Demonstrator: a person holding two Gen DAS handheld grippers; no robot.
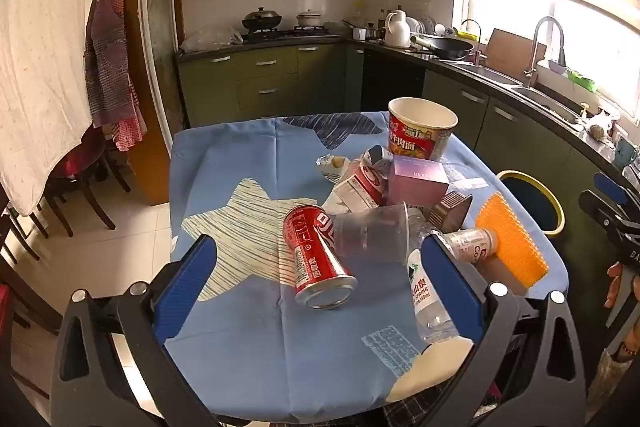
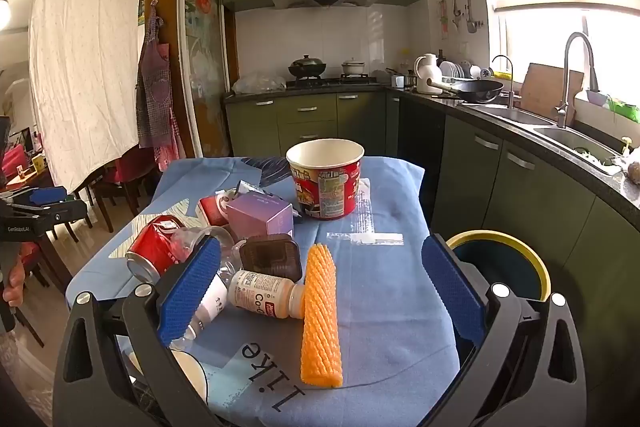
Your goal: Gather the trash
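On the blue cloth-covered table [image 1: 240, 163] the whole heap of rubbish lies uncollected, so by my reading the task has hardly begun. In the left wrist view, the red cola can [image 1: 316, 255] lies on its side at the centre, its mouth toward 6 o'clock, with a clear plastic cup [image 1: 372, 233] touching it at 3 o'clock. Behind these, toward 1 o'clock, sit a crushed milk carton [image 1: 356, 183], a lilac box [image 1: 418, 181] and, farthest back, the upright noodle cup [image 1: 420, 129]. A brown plastic tray [image 1: 450, 213], a small white bottle [image 1: 470, 245] and an orange foam net [image 1: 514, 247] spread toward 3 o'clock; a water bottle [image 1: 426, 301] lies at 4 o'clock, partly behind a blue pad.

The left gripper [image 1: 320, 287] hangs released, jaws wide, with the can lying between its pads but untouched. The right gripper [image 2: 320, 287] is likewise spread and empty, hovering over the foam net [image 2: 320, 315] and the white bottle [image 2: 264, 293].

The bin [image 2: 536, 263], yellow-rimmed and dark inside, stands on the floor just beside the table at 3 o'clock in the right wrist view. What shows of its inside looks empty, though most is hidden. Everything is left to do: each piece must be gripped and carried over to it.
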